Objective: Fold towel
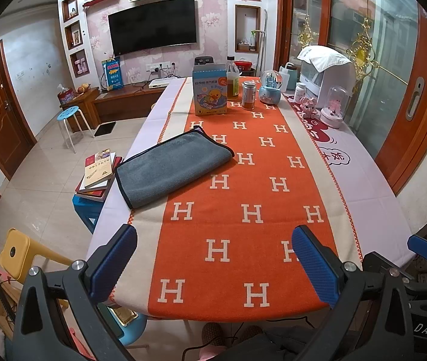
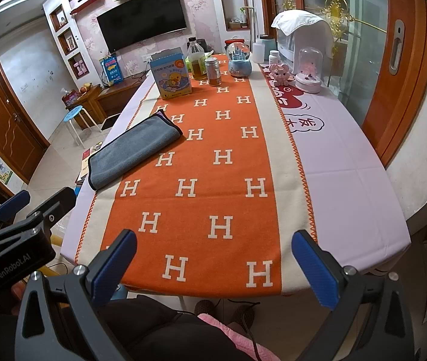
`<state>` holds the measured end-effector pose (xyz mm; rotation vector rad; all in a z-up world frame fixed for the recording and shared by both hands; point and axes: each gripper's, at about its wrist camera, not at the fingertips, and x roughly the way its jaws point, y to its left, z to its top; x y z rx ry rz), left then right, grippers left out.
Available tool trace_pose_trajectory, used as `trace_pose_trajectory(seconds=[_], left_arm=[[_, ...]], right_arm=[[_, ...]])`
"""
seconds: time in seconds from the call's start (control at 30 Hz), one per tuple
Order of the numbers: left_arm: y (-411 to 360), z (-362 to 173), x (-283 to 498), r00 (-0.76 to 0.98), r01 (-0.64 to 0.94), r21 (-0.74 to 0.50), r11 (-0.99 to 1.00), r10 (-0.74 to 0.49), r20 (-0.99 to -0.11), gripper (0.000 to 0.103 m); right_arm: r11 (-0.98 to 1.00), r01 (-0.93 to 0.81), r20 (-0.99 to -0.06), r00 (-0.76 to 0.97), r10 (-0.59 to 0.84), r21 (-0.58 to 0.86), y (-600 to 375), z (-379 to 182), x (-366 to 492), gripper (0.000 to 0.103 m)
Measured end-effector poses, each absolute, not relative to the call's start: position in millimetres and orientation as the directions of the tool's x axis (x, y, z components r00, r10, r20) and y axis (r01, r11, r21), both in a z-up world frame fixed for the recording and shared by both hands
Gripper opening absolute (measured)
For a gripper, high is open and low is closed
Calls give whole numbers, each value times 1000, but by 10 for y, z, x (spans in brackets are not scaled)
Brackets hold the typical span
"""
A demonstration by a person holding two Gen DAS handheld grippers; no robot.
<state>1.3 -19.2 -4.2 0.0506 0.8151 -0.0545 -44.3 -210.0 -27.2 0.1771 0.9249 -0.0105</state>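
Fingers [image 1: 114, 258] of the left gripper [image 1: 213, 264] are spread wide and hold nothing, low in the frame at the worktop's [image 1: 364, 162] near edge; the right gripper [image 2: 213, 267] is equally wide and empty. The grey towel [image 1: 174, 167], apparently already folded over, lies centre left in both views, well apart from both, its long axis running diagonally from lower left to upper right. By my judgement, the left gripper is the nearer.

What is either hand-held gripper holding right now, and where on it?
Nothing. Left hand-held gripper and right hand-held gripper are open, apart from the grey towel.
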Motion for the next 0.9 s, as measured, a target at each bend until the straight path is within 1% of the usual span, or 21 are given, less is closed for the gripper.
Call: trace_pose_trajectory(seconds=[0.9], left_arm=[[-204,-47,22,684,66,22,998,-29,-728,102]], right_arm=[[985,88,-797,600,66,148,-2088,-272,-444,103]])
